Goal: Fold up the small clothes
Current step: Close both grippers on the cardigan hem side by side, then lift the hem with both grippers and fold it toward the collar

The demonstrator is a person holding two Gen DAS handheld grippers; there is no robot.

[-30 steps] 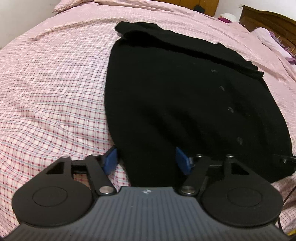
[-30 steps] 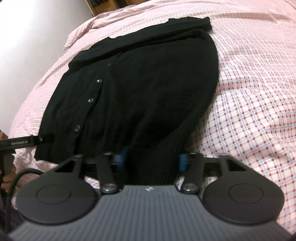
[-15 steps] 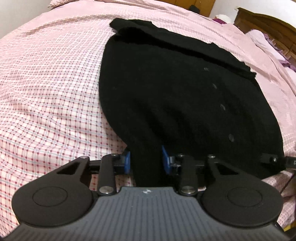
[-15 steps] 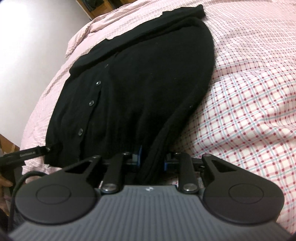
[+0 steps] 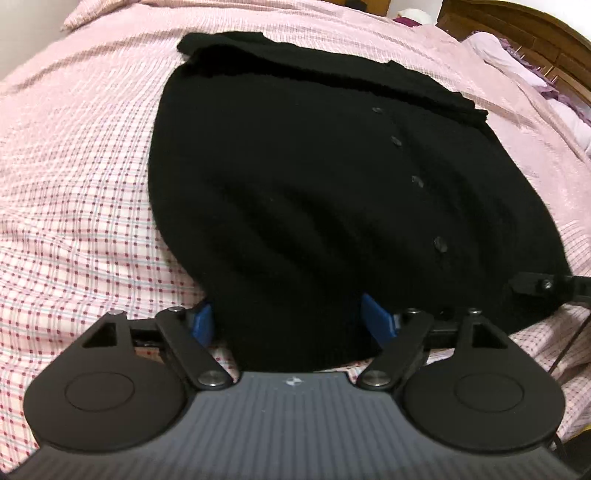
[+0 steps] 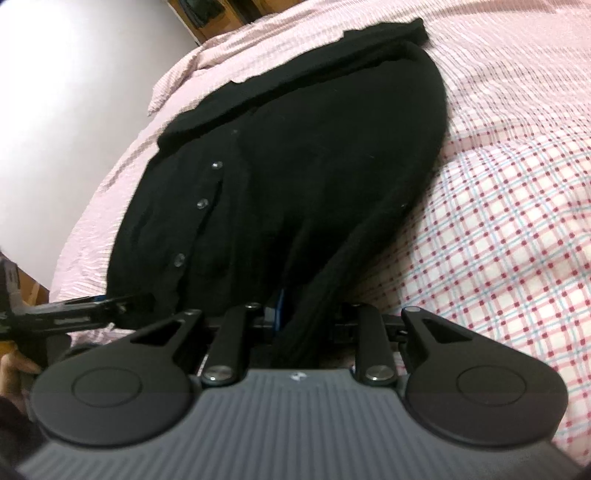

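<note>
A black buttoned cardigan (image 5: 314,166) lies flat on the pink checked bedsheet (image 5: 74,184), its hem toward me. My left gripper (image 5: 290,321) is at the hem's left corner. Its jaws are opening and its blue pads (image 5: 202,321) stand wide apart, with the fabric loose between them. My right gripper (image 6: 306,321) is at the other hem corner of the cardigan (image 6: 295,166). Its jaws are closing and pinch a bunched ridge of the hem. One finger of the right gripper (image 5: 532,291) shows at the cardigan's right corner in the left wrist view.
A wooden headboard (image 5: 517,33) with pale and purple cloth (image 5: 517,66) lies at the bed's far right. A white wall (image 6: 55,110) runs along the bed's left side in the right wrist view. A person's hand (image 6: 14,369) holds the left gripper's body (image 6: 74,310).
The left jaws closed on the hem half a second ago and have since spread wide. The right jaws have narrowed onto the hem, gathering it into a ridge.
</note>
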